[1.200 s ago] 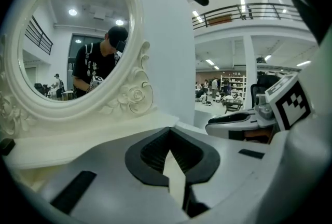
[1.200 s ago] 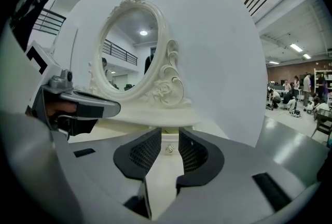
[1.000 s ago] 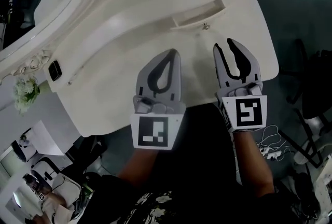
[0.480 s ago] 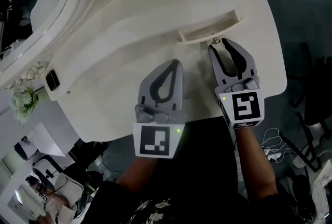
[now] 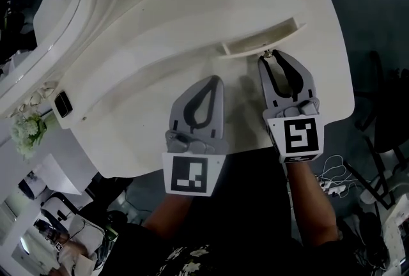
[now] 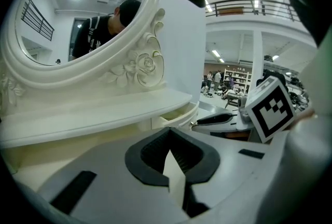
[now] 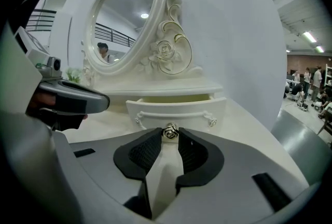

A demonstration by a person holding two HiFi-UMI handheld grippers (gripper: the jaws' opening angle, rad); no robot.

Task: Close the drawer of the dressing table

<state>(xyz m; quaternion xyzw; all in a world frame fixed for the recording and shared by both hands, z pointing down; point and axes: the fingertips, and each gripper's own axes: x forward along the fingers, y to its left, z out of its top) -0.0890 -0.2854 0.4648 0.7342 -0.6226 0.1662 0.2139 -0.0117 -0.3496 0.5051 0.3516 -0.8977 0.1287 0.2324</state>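
White dressing table (image 5: 128, 96), curved front edge, with an oval mirror (image 7: 122, 21) in a carved frame standing at the back. There is a carved rose (image 7: 166, 52) on the frame's right side. A small bunch of pale flowers (image 5: 25, 131) sits off the table's left end.

Drawer (image 5: 259, 38): one shallow drawer under the raised shelf, towards the table's right. It stands part open, and a strip of its inside shows from above. The front panel (image 7: 176, 106) is bowed and carries a swag pull with a rosette at each end.

Right hand-held gripper (image 5: 271, 59): low over the tabletop, pointing straight at the drawer front. Its own view shows a small metal knob (image 7: 170, 131) sitting right between the two tips. The jaws are drawn in to a narrow gap which the knob fills. The pads look to be pinching it, though I can't be sure how firmly from here. Seen from above, the knob (image 5: 267, 53) is just in front of the drawer's face.

Left hand-held gripper (image 5: 214, 82): just beside the right one, over bare tabletop and short of the shelf. Its tips are together with nothing between them. In its own view (image 6: 171, 132) the drawer (image 6: 174, 116) lies ahead and to the right.

A person's forearms run down from both grippers to the lower edge of the head view.
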